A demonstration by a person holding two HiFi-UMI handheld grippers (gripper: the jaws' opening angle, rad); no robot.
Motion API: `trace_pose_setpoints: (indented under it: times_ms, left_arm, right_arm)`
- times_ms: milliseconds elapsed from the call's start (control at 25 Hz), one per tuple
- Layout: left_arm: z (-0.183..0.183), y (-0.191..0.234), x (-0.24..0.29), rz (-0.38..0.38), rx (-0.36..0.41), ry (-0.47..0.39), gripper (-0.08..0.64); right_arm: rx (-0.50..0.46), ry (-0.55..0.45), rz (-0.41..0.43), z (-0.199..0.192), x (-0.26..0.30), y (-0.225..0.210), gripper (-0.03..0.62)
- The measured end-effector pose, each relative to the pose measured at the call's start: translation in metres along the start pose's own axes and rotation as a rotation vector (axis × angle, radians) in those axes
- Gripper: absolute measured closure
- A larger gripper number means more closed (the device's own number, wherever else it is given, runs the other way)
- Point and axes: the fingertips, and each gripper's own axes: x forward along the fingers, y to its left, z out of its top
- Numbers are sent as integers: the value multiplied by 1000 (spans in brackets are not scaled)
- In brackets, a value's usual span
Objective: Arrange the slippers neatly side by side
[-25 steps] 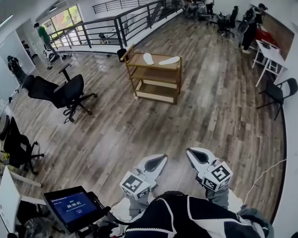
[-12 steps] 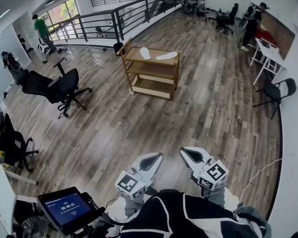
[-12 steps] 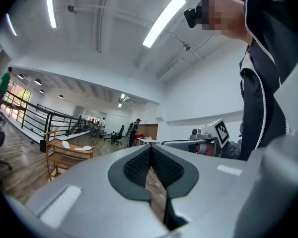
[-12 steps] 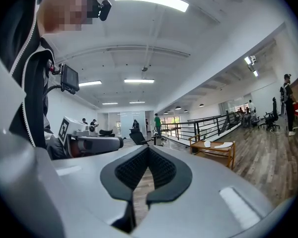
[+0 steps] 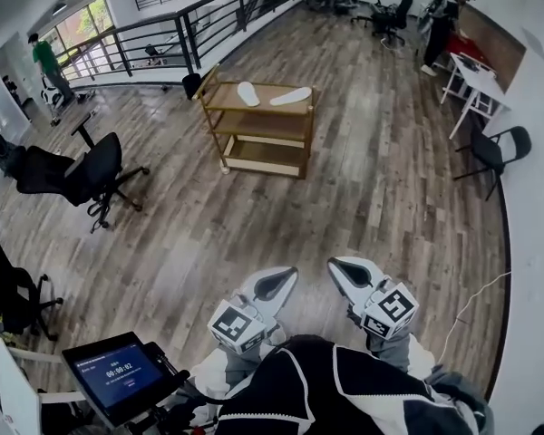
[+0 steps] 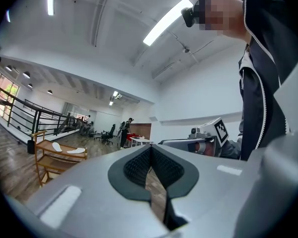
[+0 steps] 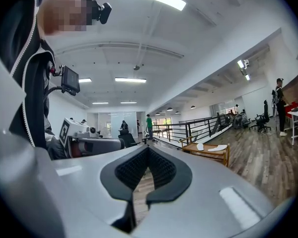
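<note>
**Item 1.** Left hand-held gripper (image 5: pixel 276 284): grey moulded shell with black ribbed pads. We read its jaws as pressed together with nothing between them.

**Item 2.** Right hand-held gripper (image 5: pixel 349 275): same build, with its jaws likewise together and empty.

**Item 3.** First slipper (image 5: pixel 247 93) and second slipper (image 5: pixel 291 96): white, flat, thin and long-oval. They look soft, but they are too small for us to name the fabric. Both lie well ahead of the two hand-held grippers on the top shelf of Item 4. They are near each other but splayed at an angle, not parallel.

**Item 4.** Wooden cart (image 5: pixel 254 112): light timber with three open tiers and a smooth top. We cannot tell whether it stands on castors.

**Item 5.** Plank floor (image 5: pixel 381 179): grey-brown wood grain, lying between the hand-held grippers and the cart.

**Hazards, as we judge them:**
- A thin, limp slipper pinched at one edge may droop or fold, and then set down crooked.
- The smooth shelf top offers little grip, so a nudge from shut jaws could slide a slipper over the open side.
- A hard push might shift the cart itself.
- Jaws not opened before arrival would shove the slipper, not grasp it.
</note>
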Motion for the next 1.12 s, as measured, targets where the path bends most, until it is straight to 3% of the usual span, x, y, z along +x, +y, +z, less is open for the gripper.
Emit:
trace_pose_setpoints:
  times_ms: [120,240,360,480,680,840,1120]
  left_arm:
    - [-4,-4,-4,-23,17,28,542]
    - [-4,34,-3,-50,28,62,542]
    - [-4,74,-3,-102,17,34,542]
    - [-1,85,-5,-129,11,19,542]
    - [-7,108,-6,-109,-17,55,543]
    - [-10,118,-6,-116,-21,9,543]
    - [-14,151,7,-62,-53,29,543]
  right_arm:
    - [-5,-33,-19,-1,-4,8,588]
    - [-10,-37,-46,1,32,1,588]
    - [-7,-16,-68,0,74,-5,588]
    - [-7,1,-75,-5,90,-6,588]
    - [-13,16,-87,-5,110,-10,588]
    - [6,16,-69,-5,116,-13,588]
    - [12,36,-25,-9,143,-39,588]
